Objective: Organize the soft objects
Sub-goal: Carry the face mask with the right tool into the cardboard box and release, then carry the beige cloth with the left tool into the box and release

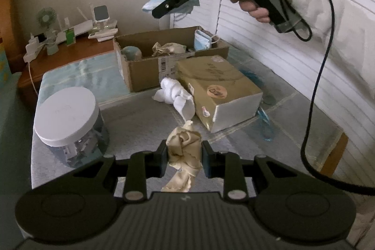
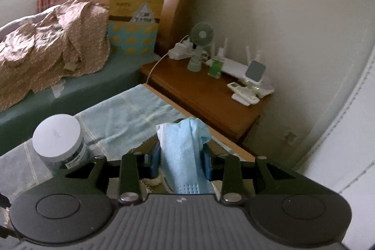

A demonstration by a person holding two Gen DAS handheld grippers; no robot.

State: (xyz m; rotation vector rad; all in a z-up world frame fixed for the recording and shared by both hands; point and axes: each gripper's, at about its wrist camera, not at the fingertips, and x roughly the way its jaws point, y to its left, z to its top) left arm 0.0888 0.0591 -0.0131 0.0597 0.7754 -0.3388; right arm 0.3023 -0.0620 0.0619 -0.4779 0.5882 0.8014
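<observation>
A: While both grippers are loaded, the step in hand reads as transport to the carton. The left gripper is clamped on a beige cloth, low and well short of the carton. The right gripper is clamped on a blue mask, held high above the carton.

B: Contents of the carton?

A: One blue mask upright at its far right corner, a beige cloth in the middle, a greenish ball at its left end. White socks lie just before the carton, beside a tan box.

B: Next move?

A: Judged: the right gripper lowers over the carton and parts its fingers; the left carries its cloth forward past the socks and jar, which stands well to the carton's near left.

B: Condition of the held items?

A: Cloth is knotted, crumpled, one tail hanging below the fingers. Mask is folded lengthwise, pleats showing, limp; it may snag on release.
</observation>
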